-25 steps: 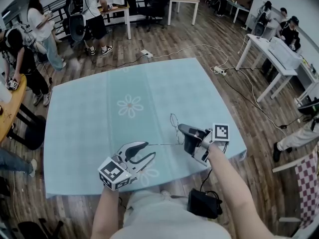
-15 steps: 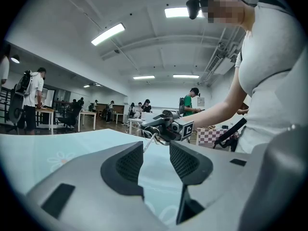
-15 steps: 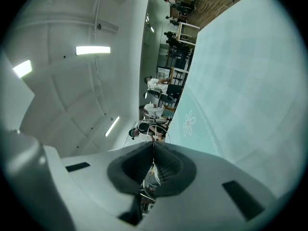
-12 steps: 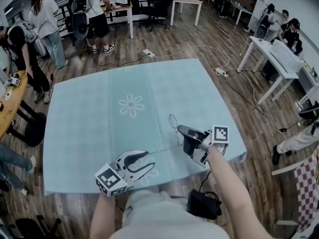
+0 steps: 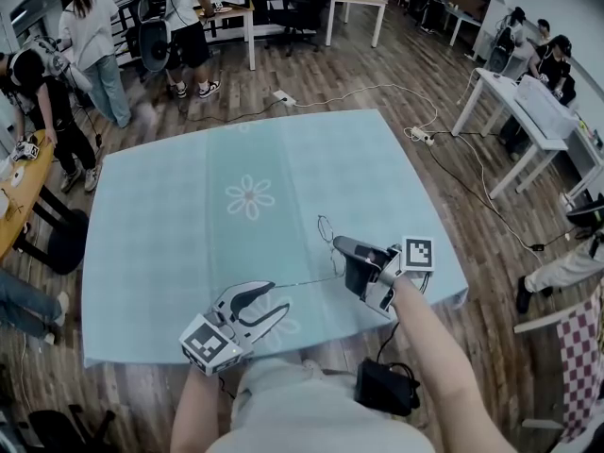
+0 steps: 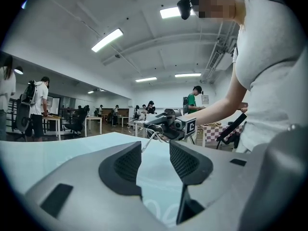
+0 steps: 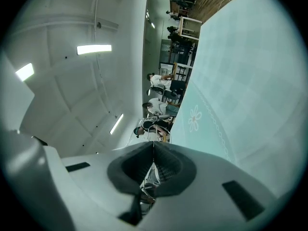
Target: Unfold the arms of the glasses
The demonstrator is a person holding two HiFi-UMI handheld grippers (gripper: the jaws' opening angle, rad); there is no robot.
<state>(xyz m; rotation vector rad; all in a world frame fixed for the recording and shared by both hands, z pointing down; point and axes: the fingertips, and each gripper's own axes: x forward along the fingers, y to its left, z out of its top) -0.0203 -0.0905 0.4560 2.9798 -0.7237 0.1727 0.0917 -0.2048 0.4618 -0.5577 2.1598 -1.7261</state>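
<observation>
Thin wire glasses (image 5: 327, 228) hang just above the teal tablecloth (image 5: 189, 225) at its near right. My right gripper (image 5: 338, 244) is shut on their frame; in the right gripper view the wire (image 7: 147, 183) is pinched between the closed pads. One arm of the glasses (image 5: 311, 279) sticks out to the left. My left gripper (image 5: 280, 296) stands open by that arm's tip. In the left gripper view the glasses (image 6: 153, 134) and the right gripper (image 6: 168, 124) lie just beyond the parted jaws of the left gripper (image 6: 156, 154), with nothing between the pads.
A flower print (image 5: 249, 197) marks the cloth's middle. The table's front edge runs just under my left gripper. A black bag (image 5: 387, 386) lies on the floor by my legs. Cables (image 5: 444, 159) cross the floor at right; people and desks stand around the room.
The left gripper has drawn slightly back from the arm's tip, toward the near edge. The right gripper and the glasses hold still.
</observation>
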